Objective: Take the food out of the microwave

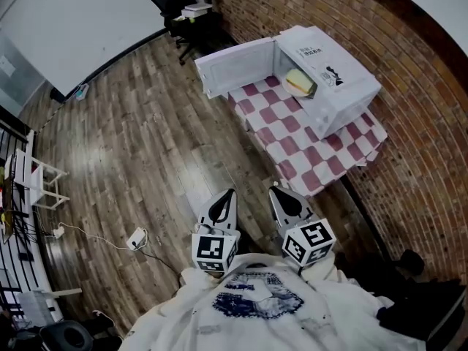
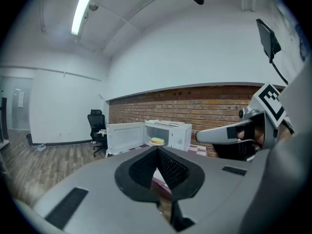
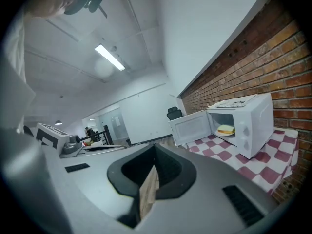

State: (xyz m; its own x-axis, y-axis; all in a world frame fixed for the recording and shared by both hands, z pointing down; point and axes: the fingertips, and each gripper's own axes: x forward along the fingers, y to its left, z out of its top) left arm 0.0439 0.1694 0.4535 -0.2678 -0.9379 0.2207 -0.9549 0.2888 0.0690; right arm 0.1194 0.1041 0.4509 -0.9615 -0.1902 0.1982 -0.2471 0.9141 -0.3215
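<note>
A white microwave (image 1: 333, 86) stands with its door (image 1: 235, 67) swung open on a table under a red-and-white checked cloth (image 1: 292, 148). Inside lies the food (image 1: 298, 82), a pale sandwich on a plate, also seen as the food (image 2: 157, 141) and the food (image 3: 225, 129) in the gripper views. My left gripper (image 1: 231, 191) and right gripper (image 1: 273, 189) are held side by side over the wood floor, well short of the table, and point toward the microwave. The left gripper (image 2: 157, 149) is shut and empty. The right gripper (image 3: 155, 146) has its tips together and holds nothing.
A brick wall (image 1: 417, 123) runs behind the table. A black office chair (image 1: 175, 2) stands at the far end. A white adapter with a cable (image 1: 137, 238) lies on the floor to my left, and a white rack (image 1: 36, 178) stands at the left edge.
</note>
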